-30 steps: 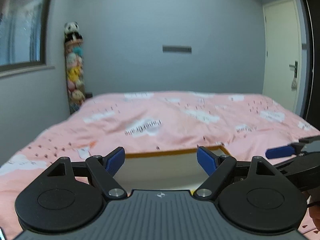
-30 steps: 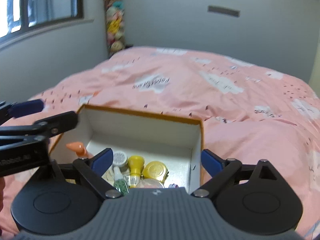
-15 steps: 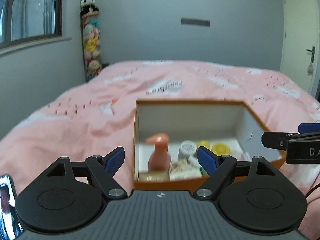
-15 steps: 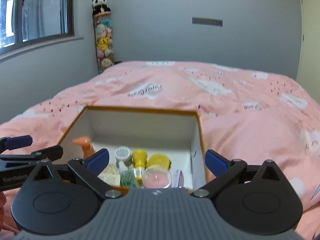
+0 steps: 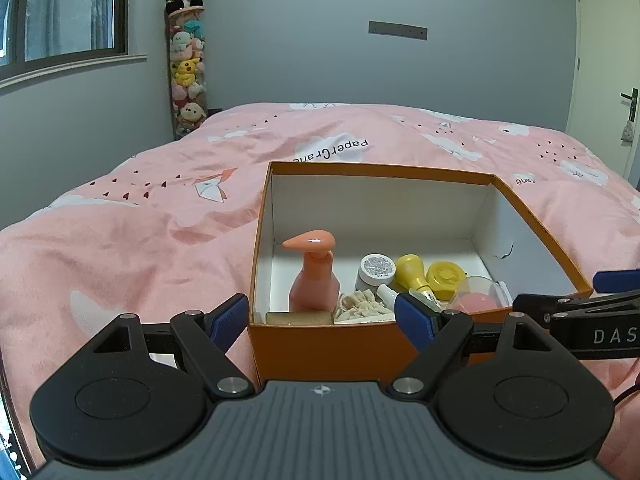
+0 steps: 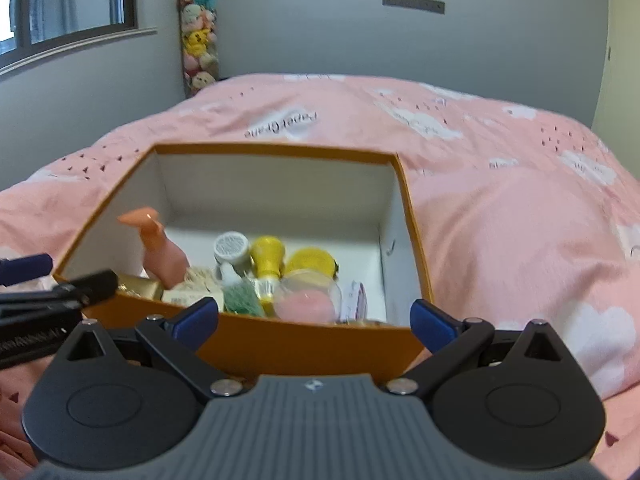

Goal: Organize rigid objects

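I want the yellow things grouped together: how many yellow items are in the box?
2: a yellow bottle mid-box, and a yellow round lid just right of it. Clutter may hide more.

I am seeing an open orange box (image 5: 332, 346) sitting on the bed, holding a pink pump bottle (image 5: 314, 276) standing upright and small jars (image 5: 444, 278).

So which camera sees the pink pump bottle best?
The left wrist view. There the pink pump bottle stands sharp and upright in the orange box, seen almost whole. In the right wrist view the bottle looks blurry, and the box's near wall hides its bottom.
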A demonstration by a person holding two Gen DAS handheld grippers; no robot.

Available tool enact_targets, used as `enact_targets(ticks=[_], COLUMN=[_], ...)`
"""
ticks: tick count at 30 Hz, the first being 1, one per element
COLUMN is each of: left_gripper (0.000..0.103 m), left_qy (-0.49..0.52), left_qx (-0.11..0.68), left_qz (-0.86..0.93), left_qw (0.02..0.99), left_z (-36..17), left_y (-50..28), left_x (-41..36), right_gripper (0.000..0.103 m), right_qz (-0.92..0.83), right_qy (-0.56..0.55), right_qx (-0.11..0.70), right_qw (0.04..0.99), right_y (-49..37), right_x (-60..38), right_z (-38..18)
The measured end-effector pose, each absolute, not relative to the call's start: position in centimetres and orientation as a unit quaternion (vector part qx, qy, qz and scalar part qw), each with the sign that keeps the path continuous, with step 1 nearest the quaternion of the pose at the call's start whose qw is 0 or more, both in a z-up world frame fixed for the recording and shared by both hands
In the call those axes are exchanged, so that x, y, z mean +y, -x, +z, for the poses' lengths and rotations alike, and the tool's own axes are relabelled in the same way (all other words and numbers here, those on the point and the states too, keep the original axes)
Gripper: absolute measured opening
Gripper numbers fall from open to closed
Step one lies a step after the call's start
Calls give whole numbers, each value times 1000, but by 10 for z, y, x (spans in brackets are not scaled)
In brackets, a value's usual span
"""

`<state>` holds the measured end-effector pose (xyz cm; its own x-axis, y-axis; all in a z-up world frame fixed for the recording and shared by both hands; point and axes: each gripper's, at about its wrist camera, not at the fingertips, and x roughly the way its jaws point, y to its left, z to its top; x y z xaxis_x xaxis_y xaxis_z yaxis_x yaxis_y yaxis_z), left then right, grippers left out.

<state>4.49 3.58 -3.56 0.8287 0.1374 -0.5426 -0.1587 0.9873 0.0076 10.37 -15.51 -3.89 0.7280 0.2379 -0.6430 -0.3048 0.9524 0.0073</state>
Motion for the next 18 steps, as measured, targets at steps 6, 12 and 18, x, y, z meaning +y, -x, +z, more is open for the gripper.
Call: enact_targets(ticks=[6, 12, 18], left_gripper=[97, 97, 97], left_qy=[7, 7, 11], left_qx=[285, 283, 284], left_qz=[80, 82, 86], left_qw=[955, 956, 955], left_z=[-36, -36, -37], left_y=[-45, -44, -44], left_x=[31, 32, 34], right_gripper=[100, 100, 100], right_qz=[145, 151, 150], right_qy=[34, 35, 35], right_qx=[342, 333, 329], right_qw=[928, 930, 932], right_y=[-106, -103, -103], right_x=[-161, -160, -160], right_z=[-42, -39, -38])
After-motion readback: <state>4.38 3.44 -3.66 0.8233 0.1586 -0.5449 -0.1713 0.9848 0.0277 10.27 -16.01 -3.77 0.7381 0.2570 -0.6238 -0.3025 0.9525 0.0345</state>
